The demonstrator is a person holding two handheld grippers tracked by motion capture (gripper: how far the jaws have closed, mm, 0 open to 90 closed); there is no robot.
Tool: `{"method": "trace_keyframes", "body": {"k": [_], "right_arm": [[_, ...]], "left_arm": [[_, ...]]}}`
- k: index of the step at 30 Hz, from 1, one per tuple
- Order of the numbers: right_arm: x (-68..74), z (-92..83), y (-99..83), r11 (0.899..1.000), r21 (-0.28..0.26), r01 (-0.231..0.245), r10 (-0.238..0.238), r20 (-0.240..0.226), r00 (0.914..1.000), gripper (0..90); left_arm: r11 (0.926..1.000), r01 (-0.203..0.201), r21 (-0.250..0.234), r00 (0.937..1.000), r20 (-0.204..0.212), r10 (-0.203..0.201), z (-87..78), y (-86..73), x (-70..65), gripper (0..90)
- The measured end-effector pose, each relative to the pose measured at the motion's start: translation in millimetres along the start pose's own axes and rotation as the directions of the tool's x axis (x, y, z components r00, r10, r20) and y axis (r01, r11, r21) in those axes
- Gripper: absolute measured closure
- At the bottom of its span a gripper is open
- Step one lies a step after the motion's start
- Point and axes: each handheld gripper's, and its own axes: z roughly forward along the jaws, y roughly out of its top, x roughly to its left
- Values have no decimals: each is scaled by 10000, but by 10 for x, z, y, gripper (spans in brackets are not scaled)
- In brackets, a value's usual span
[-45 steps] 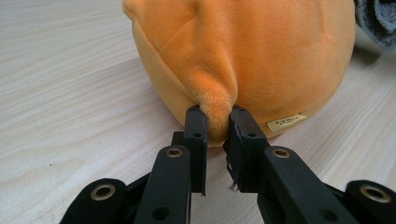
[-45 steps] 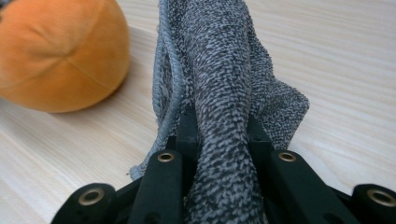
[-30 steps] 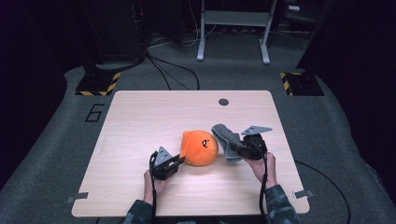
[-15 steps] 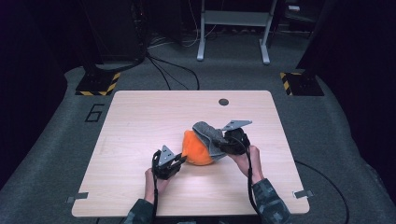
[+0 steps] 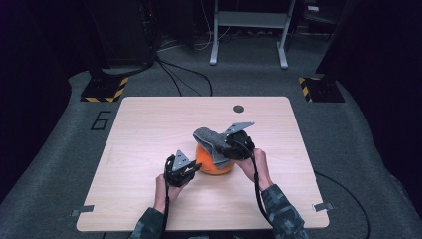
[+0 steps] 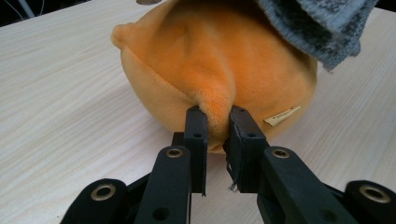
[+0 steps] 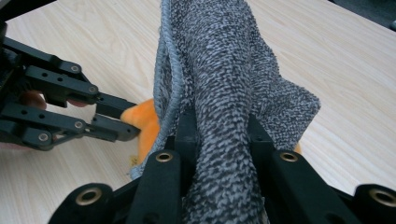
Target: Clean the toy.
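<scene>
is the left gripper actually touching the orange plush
Touching. In the left gripper view the left gripper has both jaws pinched on a fold of the orange plush, the fabric squeezed between them with no gap.

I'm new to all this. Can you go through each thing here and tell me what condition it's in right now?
Orange plush toy: on the table, a fold of it pinched.
Grey knitted cloth: held up, draped over the toy's top.
Left tongs: shut on the toy's fold.
Right tongs: shut on the cloth.
Table: light wood, level.
</scene>
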Motion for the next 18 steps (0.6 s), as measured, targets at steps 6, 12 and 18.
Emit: {"method": "trace_keyframes", "body": {"k": [6,12,18], "right_arm": [[98,128,115,9985,418,343,-334,-209,9992,729],[98,235,123,9968,666,443,-436,-111,9990,732],[83,228,117,9953,897,354,-360,51,9993,736]], "left_arm": [[9998,-173,-53,9998,-48,173,6,42,-12,787],[9996,-265,4,9996,-2,265,2,50,-20,796],[9998,-209,-33,9998,-6,209,4,56,-27,797]]}}
